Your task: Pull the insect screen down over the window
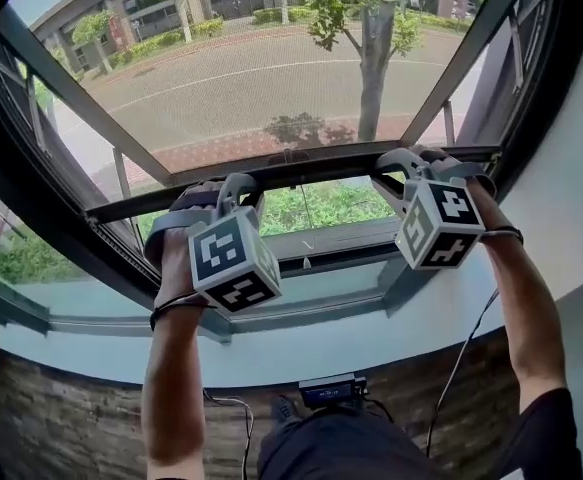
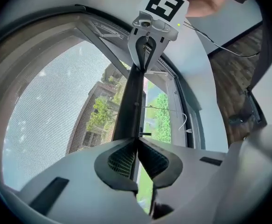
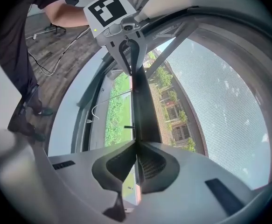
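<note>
The insect screen's dark bottom bar (image 1: pixel 316 166) runs across the window, a little above the lower frame. Grey mesh (image 1: pixel 251 78) fills the pane above it. My left gripper (image 1: pixel 233 196) is shut on the bar's left part, and my right gripper (image 1: pixel 403 168) is shut on its right part. In the left gripper view the jaws (image 2: pixel 136 141) pinch the bar (image 2: pixel 131 101), with the mesh (image 2: pixel 47 106) to the left and the right gripper (image 2: pixel 147 50) further along. The right gripper view shows its jaws (image 3: pixel 136 143) closed on the same bar (image 3: pixel 144 106), beside the mesh (image 3: pixel 219 101).
Under the bar an uncovered strip shows grass (image 1: pixel 321 206) outside. The lower window frame (image 1: pixel 341 238) and a pale sill (image 1: pixel 321 340) lie beneath it. A thin white cord (image 2: pixel 184 121) hangs by the frame. A cable (image 1: pixel 461 368) and a small device (image 1: pixel 331 390) are near the wooden floor.
</note>
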